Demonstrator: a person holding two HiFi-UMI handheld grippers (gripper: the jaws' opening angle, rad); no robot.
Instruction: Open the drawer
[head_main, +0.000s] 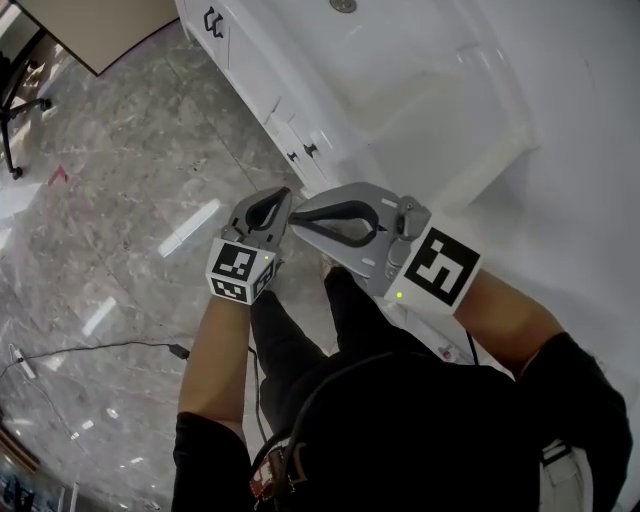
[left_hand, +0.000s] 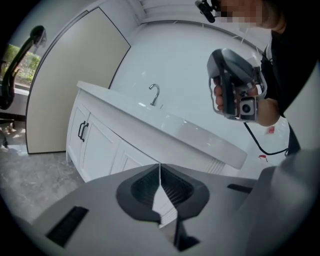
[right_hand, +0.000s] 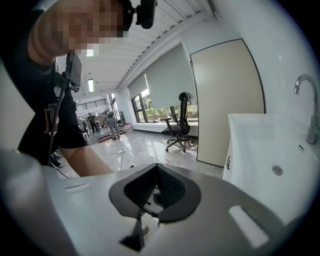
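Note:
A white vanity cabinet (head_main: 262, 75) runs along the top of the head view. Its drawer fronts carry small black handles (head_main: 302, 152). My left gripper (head_main: 284, 194) hangs in front of the cabinet, a short way from those handles, with its jaws shut on nothing. Just beside it, my right gripper (head_main: 294, 215) is also shut and empty, and the two tips nearly touch. In the left gripper view the left gripper (left_hand: 160, 165) points at the cabinet's drawer fronts (left_hand: 131, 161). In the right gripper view the right gripper (right_hand: 157, 166) faces along the room, past the cabinet's end.
A sink with a faucet (left_hand: 155, 94) and drain (head_main: 343, 5) sits in the counter. Cabinet doors with black handles (head_main: 213, 20) stand further along. A beige panel (head_main: 105, 25) leans at the cabinet's end. An office chair (right_hand: 179, 122) stands on the marble floor (head_main: 120, 200), where a cable (head_main: 110, 347) lies.

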